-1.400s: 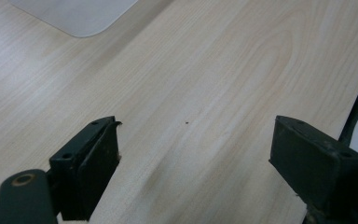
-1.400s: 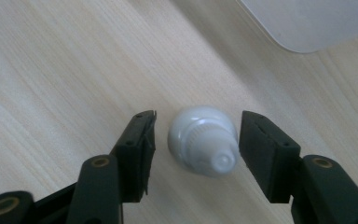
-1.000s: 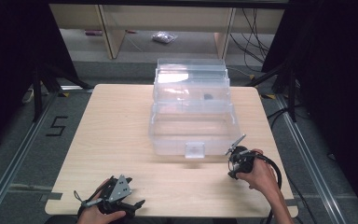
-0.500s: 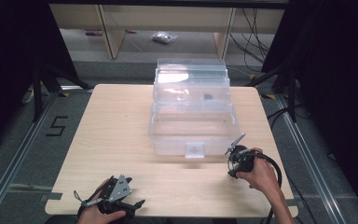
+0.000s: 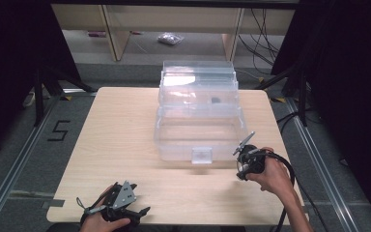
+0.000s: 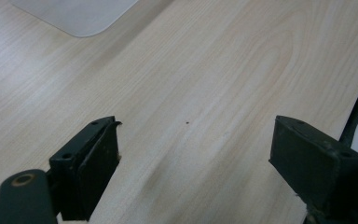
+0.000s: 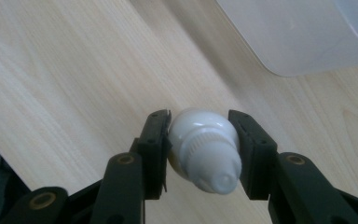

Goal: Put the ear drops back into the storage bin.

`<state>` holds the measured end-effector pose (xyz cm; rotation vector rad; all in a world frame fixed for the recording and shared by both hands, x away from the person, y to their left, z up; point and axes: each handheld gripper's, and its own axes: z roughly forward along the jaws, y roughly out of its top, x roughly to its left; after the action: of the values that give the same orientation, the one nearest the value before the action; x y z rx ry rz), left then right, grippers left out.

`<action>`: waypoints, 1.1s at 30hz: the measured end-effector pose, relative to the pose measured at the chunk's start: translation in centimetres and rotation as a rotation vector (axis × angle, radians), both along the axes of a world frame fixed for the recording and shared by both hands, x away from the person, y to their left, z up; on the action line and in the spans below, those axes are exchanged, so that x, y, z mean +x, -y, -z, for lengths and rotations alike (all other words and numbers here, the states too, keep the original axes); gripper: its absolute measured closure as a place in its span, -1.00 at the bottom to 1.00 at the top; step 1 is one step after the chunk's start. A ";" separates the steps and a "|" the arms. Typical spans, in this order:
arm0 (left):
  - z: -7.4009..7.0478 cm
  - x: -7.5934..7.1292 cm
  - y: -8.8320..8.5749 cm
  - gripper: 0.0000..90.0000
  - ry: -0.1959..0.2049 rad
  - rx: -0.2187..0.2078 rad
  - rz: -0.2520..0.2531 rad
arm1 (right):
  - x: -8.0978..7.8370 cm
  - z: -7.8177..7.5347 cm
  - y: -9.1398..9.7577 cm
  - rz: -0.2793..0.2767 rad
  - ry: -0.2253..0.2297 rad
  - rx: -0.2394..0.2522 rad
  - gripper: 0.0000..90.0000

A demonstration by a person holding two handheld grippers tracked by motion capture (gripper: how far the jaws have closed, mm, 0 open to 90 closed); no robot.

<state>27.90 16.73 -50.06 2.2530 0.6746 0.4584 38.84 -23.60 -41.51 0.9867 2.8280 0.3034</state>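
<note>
Right gripper (image 7: 199, 128): we are clamping one small white ribbed plastic cap-like piece (image 7: 204, 149) at lower centre, likely for the clear plastic storage box (image 5: 198, 113), one, centre frame.
Left gripper (image 6: 196, 154): we are resting it spread and empty over the pale wooden table (image 6: 223, 70), apparently idle.

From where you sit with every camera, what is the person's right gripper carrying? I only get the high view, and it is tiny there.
Observer: The right gripper is shut on a small white object with a ribbed collar and a rounded tip.
Operator: And the left gripper?
Observer: The left gripper is wide open, nothing between its jaws, just bare wooden table beneath.
Operator: Is the clear box close to it?
Observer: A rounded corner of the clear box shows ahead of that gripper, apart from it.
</note>
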 end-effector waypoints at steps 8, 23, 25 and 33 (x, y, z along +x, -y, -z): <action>0.0 0.1 -0.1 -0.67 0.004 0.007 0.016 | 0.6 -1.0 0.2 0.006 -0.015 -0.009 0.33; 0.0 0.0 0.0 -0.67 -0.001 -0.009 0.015 | 1.4 -3.9 -0.3 -0.032 -0.008 -0.005 0.34; 0.0 0.1 0.0 -0.67 0.001 -0.015 0.015 | 1.5 -4.4 -0.5 -0.036 -0.014 0.002 0.34; 0.0 0.0 0.0 -0.67 0.004 -0.004 0.011 | 2.3 -6.2 -0.7 -0.034 0.014 -0.015 0.34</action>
<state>27.94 16.76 -50.04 2.2502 0.6599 0.4561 41.15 -22.85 -35.34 0.9311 2.8326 0.2906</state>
